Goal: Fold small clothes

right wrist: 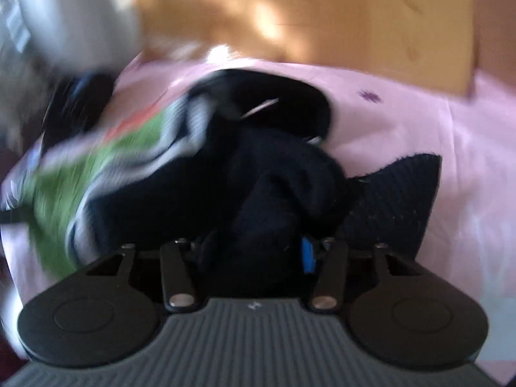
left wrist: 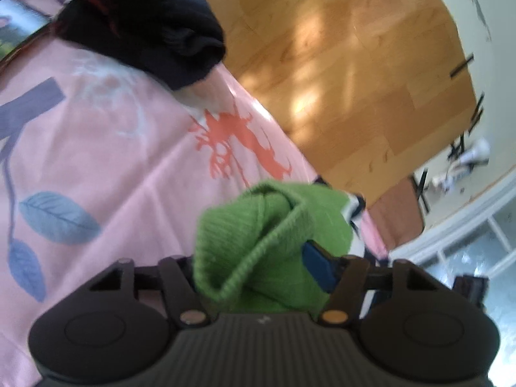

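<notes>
Green sock (left wrist: 271, 242) bunched between left tool (left wrist: 264, 267) fingers (clamped).

Ribbed green knit sock (left wrist: 258, 242), glossy wood floor (left wrist: 338, 64)

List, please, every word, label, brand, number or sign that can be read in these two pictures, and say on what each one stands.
No text can be read in either view.
Left gripper body: a small pale mark, too small to read.
Right gripper body: the same kind of mark, too small and blurred to read.
Pink sheet: only printed leaves and a coral figure, no letters.
Green sock and dark sock: no label visible.
</notes>
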